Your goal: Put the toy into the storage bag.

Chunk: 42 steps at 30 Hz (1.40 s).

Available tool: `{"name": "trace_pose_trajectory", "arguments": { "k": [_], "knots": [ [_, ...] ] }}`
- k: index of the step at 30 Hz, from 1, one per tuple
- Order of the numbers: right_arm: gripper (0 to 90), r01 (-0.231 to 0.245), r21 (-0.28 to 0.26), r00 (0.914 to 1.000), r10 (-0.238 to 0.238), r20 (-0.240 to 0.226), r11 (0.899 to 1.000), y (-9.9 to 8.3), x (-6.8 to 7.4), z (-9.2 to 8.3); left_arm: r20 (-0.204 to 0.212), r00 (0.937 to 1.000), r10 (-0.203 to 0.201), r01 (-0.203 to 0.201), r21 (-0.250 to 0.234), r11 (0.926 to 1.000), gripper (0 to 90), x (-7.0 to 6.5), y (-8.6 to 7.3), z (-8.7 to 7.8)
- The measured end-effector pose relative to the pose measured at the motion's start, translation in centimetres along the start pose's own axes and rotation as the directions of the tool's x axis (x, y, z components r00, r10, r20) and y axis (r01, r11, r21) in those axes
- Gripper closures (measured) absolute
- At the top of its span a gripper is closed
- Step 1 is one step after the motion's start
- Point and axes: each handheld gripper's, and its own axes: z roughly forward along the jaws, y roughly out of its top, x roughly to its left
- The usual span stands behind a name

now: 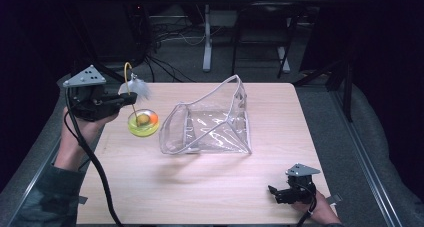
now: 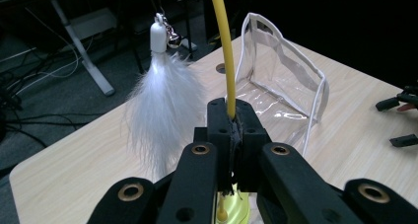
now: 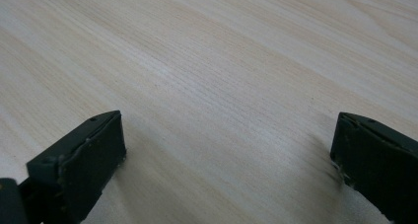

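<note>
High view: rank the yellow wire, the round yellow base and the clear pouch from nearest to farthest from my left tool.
1. Yellow wire: clamped in the left tool.
2. Round yellow base: just right of it, lower on the table.
3. Clear pouch: farther right, mid-table.

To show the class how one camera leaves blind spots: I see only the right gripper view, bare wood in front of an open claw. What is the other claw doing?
Observer: The left claw is shut on a thin yellow wire.
Operator: Is anything attached to that wire?
Observer: A white feather hangs from its top end.
Operator: What else is on the table?
Observer: A clear pouch stands open in the middle of the table.
</note>
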Motion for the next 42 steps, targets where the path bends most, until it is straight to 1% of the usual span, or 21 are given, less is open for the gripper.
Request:
{"name": "trace_pose_trajectory", "arguments": {
  "k": [8,13,20,32,37,39,42],
  "knots": [
    [0.0,0.001,0.001,1.0,-0.001,-0.002,1.0,0.0,0.0,0.0,0.02,0.9996,0.021,-0.021,0.003,0.9998,88.4,-0.3,1.2,1.2],
    [0.0,0.001,0.0,1.0,-0.001,0.0,1.0,0.0,0.0,0.0,0.032,0.9991,0.027,-0.027,-0.002,0.9996,88.4,-0.7,2.0,1.9],
    [0.0,-0.001,0.005,1.0,0.001,-0.001,1.0,0.0,0.0,0.0,0.047,0.9981,0.041,-0.042,0.004,0.9991,88.4,-1.0,2.9,2.9],
    [0.0,-0.001,0.004,1.0,0.001,-0.001,1.0,0.0,0.0,0.0,0.086,0.9949,0.054,-0.056,0.015,0.9983,88.3,-1.4,3.4,5.0],
    [0.0,-0.001,0.004,1.0,0.001,-0.001,1.0,0.0,0.0,0.0,0.101,0.993,0.062,-0.065,0.031,0.9974,88.4,-1.7,3.6,5.9],
    [0.0,-0.005,-0.004,1.0,0.005,-0.003,1.0,0.0,0.0,0.0,0.107,0.9922,0.065,-0.069,0.038,0.9969,88.4,-1.8,3.7,6.3],
    [0.0,-0.004,-0.003,1.0,0.004,-0.005,1.0,0.0,0.0,0.0,0.117,0.9911,0.063,-0.068,0.041,0.9968,88.3,-2.0,3.8,6.9]
  ]
}}
